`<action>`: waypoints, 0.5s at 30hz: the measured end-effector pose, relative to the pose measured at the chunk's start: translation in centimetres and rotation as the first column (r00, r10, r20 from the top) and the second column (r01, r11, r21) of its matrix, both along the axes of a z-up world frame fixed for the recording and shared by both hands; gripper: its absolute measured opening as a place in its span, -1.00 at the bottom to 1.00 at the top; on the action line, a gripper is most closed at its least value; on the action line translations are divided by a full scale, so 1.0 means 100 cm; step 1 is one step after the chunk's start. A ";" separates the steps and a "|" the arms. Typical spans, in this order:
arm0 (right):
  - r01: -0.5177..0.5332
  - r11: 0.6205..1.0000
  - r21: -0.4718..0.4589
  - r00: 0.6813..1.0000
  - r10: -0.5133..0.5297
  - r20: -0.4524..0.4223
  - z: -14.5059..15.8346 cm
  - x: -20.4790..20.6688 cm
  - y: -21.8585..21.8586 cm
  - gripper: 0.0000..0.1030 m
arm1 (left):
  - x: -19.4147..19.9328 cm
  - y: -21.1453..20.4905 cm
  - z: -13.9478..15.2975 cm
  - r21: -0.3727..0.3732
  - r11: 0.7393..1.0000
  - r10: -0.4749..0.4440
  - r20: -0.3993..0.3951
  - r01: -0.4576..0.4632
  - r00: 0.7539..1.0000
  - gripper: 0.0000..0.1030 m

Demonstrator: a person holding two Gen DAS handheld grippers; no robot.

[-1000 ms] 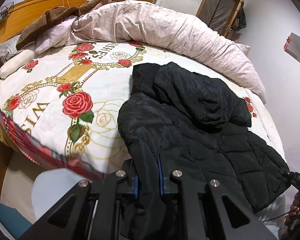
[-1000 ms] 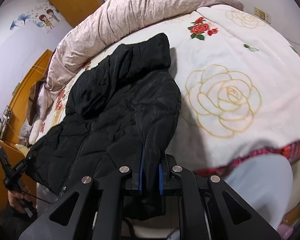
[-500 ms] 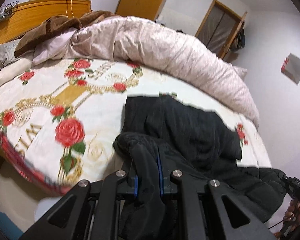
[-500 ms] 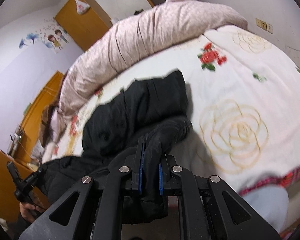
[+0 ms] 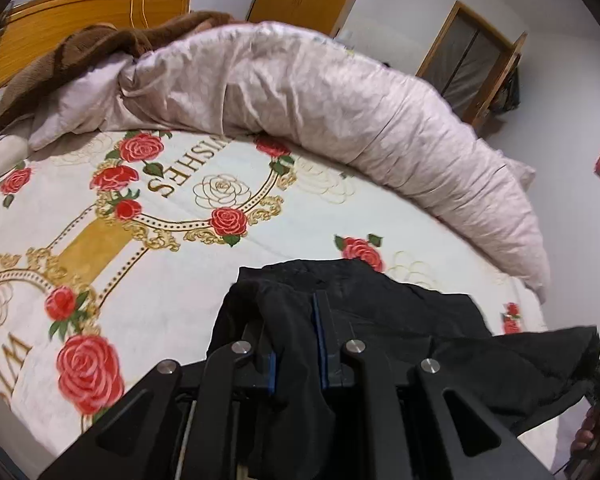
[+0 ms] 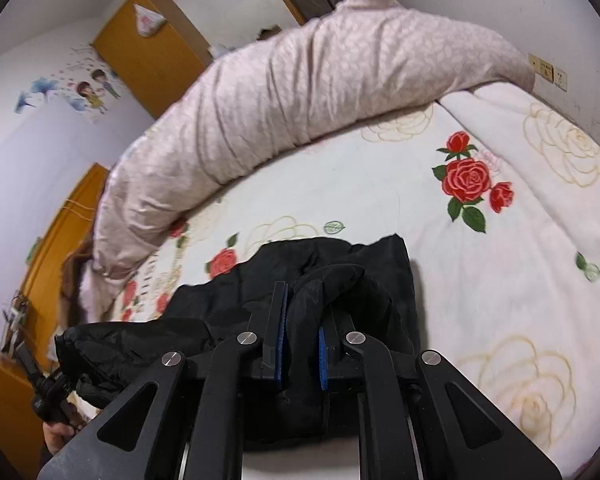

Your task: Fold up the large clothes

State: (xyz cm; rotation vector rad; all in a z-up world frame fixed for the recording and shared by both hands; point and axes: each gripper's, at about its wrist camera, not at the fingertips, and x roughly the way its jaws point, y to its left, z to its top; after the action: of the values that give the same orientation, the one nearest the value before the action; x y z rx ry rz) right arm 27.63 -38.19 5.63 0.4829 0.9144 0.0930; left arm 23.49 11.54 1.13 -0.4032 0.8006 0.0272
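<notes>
A black padded jacket (image 5: 400,312) lies on the rose-print bedspread (image 5: 148,272) near the bed's front edge. My left gripper (image 5: 298,320) is shut on a bunched fold of the jacket, lifted over the rest of it. My right gripper (image 6: 302,312) is shut on another fold of the same jacket (image 6: 364,264). The jacket hangs stretched between both grippers; its far end reaches the other gripper in each view. Most of the jacket under the grippers is hidden.
A rolled pink duvet (image 5: 340,96) runs across the far side of the bed and also shows in the right wrist view (image 6: 300,92). A brown blanket (image 5: 80,52) and wooden headboard (image 5: 80,8) are at the back left. A wooden wardrobe (image 6: 148,44) stands against the wall.
Both grippers have lifted their jacket folds and carried them forward over the bed. The jacket, spread flat before, is now bunched and folded over itself below the grippers.
</notes>
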 end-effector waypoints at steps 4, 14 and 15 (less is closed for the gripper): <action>0.013 1.000 -0.024 0.996 -0.015 -0.089 -0.033 0.036 0.003 -0.74 | 0.039 -0.007 -0.035 0.024 1.000 0.004 -0.080 -0.002 0.997 -0.69; 0.026 0.999 0.041 0.980 -0.018 -0.196 -0.077 0.067 -0.004 -0.57 | 0.076 -0.012 -0.075 -0.018 1.000 0.001 -0.167 -0.004 0.986 -0.54; 0.027 0.997 0.066 0.982 -0.014 -0.189 -0.075 0.068 -0.005 -0.51 | 0.077 -0.010 -0.072 -0.037 0.999 -0.004 -0.167 -0.002 0.986 -0.46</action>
State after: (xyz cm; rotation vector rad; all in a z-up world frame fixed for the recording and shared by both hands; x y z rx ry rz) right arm 34.40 -38.72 -1.83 0.5716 1.0943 0.0602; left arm 31.18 10.58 -6.05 -0.4394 0.9680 0.0459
